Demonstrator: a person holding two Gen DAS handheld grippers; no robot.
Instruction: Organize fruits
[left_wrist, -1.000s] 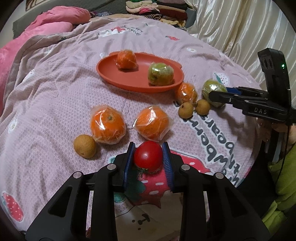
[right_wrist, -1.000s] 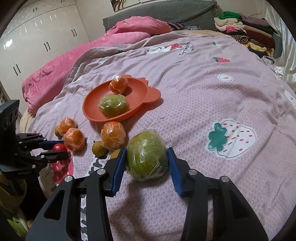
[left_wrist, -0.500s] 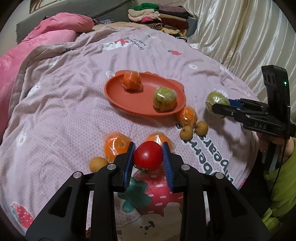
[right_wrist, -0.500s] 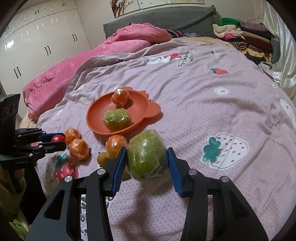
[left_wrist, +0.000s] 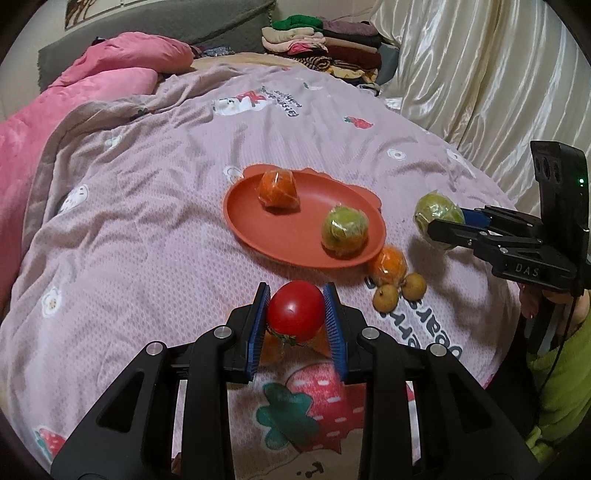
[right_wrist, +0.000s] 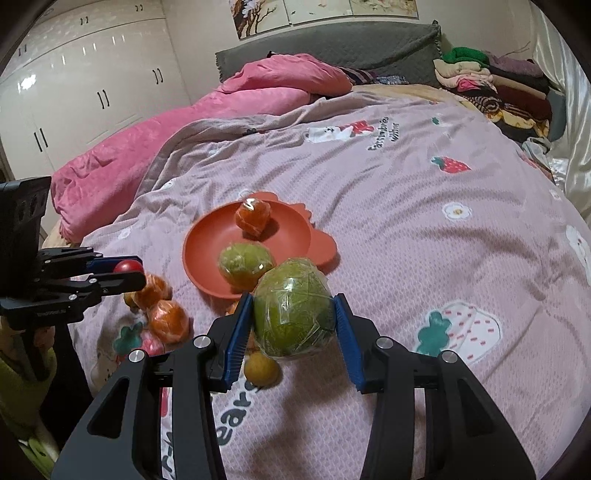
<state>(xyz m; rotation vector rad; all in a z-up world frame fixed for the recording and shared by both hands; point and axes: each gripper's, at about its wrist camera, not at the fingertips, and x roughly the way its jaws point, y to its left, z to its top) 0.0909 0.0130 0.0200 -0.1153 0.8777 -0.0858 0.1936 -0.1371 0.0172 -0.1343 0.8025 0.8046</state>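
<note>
Above the strawberry-print bedspread (left_wrist: 155, 236), the left gripper (left_wrist: 295, 314) clamps a red tomato (left_wrist: 295, 311), and the right gripper (right_wrist: 293, 319) clamps a plastic-wrapped green fruit (right_wrist: 293, 319). At twelve o'clock from the tomato lies the orange plate (left_wrist: 258, 225), bearing a wrapped orange (left_wrist: 277, 189) and a second wrapped green fruit (left_wrist: 344, 229). At two o'clock, two small brown fruits (left_wrist: 399, 291) touch another wrapped orange (left_wrist: 388, 263) beside the plate's rim.
</note>
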